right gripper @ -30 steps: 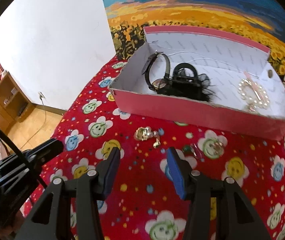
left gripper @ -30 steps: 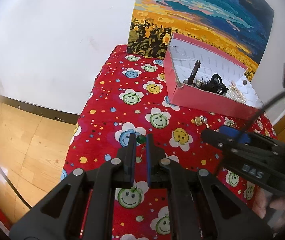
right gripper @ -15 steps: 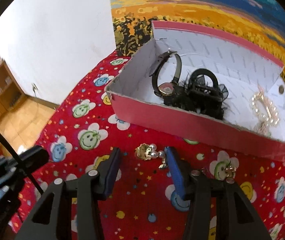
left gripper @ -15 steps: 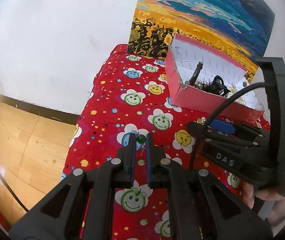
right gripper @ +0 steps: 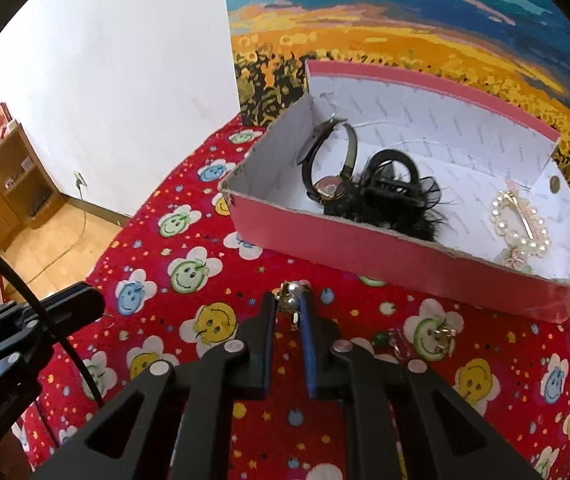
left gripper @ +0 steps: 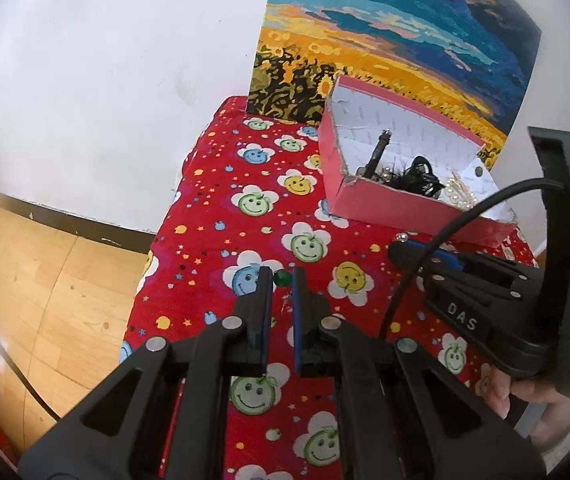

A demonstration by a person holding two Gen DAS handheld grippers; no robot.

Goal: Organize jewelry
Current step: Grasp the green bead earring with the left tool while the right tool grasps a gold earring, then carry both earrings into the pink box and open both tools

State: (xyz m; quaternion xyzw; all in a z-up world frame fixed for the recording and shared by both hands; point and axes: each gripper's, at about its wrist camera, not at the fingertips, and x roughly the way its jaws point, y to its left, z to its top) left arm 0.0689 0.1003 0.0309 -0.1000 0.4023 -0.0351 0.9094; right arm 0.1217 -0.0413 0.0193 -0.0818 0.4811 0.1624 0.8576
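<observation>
A pink cardboard box (right gripper: 385, 242) stands on the red smiley tablecloth (right gripper: 189, 272). Inside it lie a watch (right gripper: 327, 188), a black feathery hair clip (right gripper: 393, 196) and a pearl bracelet (right gripper: 519, 224). My right gripper (right gripper: 289, 300) is just in front of the box, its jaws closing, pads pressing a gold pearl earring (right gripper: 293, 289). In the left wrist view the same gripper (left gripper: 403, 248) shows low on the right, near the box (left gripper: 381, 204). My left gripper (left gripper: 283, 280) is shut on a small green-stone piece (left gripper: 283, 279) above the cloth.
A gold trinket (right gripper: 443, 336) and a pale one (right gripper: 399, 340) lie loose on the cloth, right of the right gripper. A sunflower painting (right gripper: 405, 40) leans behind the box. The table's left edge (left gripper: 165, 232) drops to wooden floor. A hand (left gripper: 525, 396) holds the right gripper.
The right gripper moved forward to the gold pearl earring and its jaws went from wide apart to closed on it. The left gripper stayed shut on the green-stone piece.
</observation>
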